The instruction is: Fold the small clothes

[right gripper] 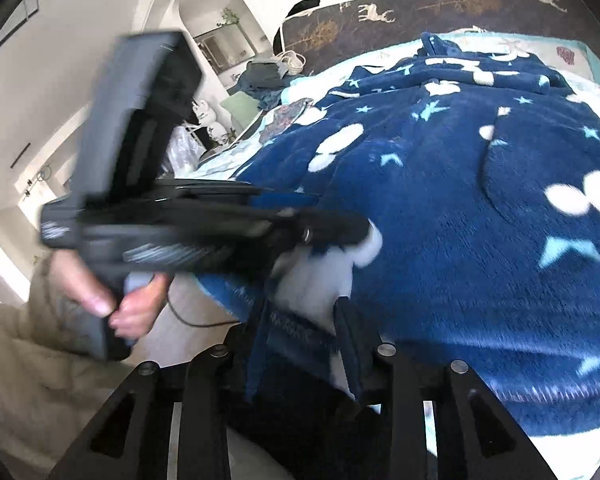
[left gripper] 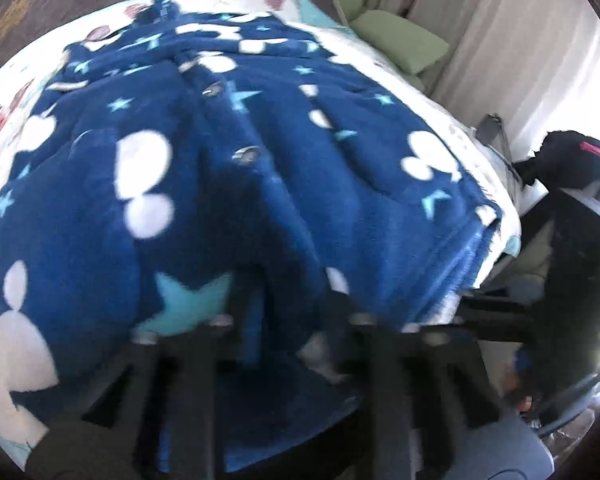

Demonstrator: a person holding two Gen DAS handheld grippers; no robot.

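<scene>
A blue fleece garment (left gripper: pixel 228 152) with white blobs, pale blue stars and a row of snaps lies spread over the bed. My left gripper (left gripper: pixel 290 314) sits at its near hem, jaws pinched together with the fleece running between them. In the right wrist view the left gripper (right gripper: pixel 354 234) comes in from the left and nips the garment (right gripper: pixel 460 208) at its edge. My right gripper (right gripper: pixel 300 320) is just below it, with a hanging fold of blue and white fleece filling the gap between its fingers. The right gripper (left gripper: pixel 466 308) also shows as dark bars at the hem's right end.
The bed has a white printed sheet (left gripper: pixel 440 92) and a brown blanket with deer (right gripper: pixel 420 16) at the far end. Green pillows (left gripper: pixel 400 40) and curtains (left gripper: pixel 480 20) stand to the right. A hand (right gripper: pixel 136 308) holds the left gripper's handle. Other clothes (right gripper: pixel 264 76) are piled beyond.
</scene>
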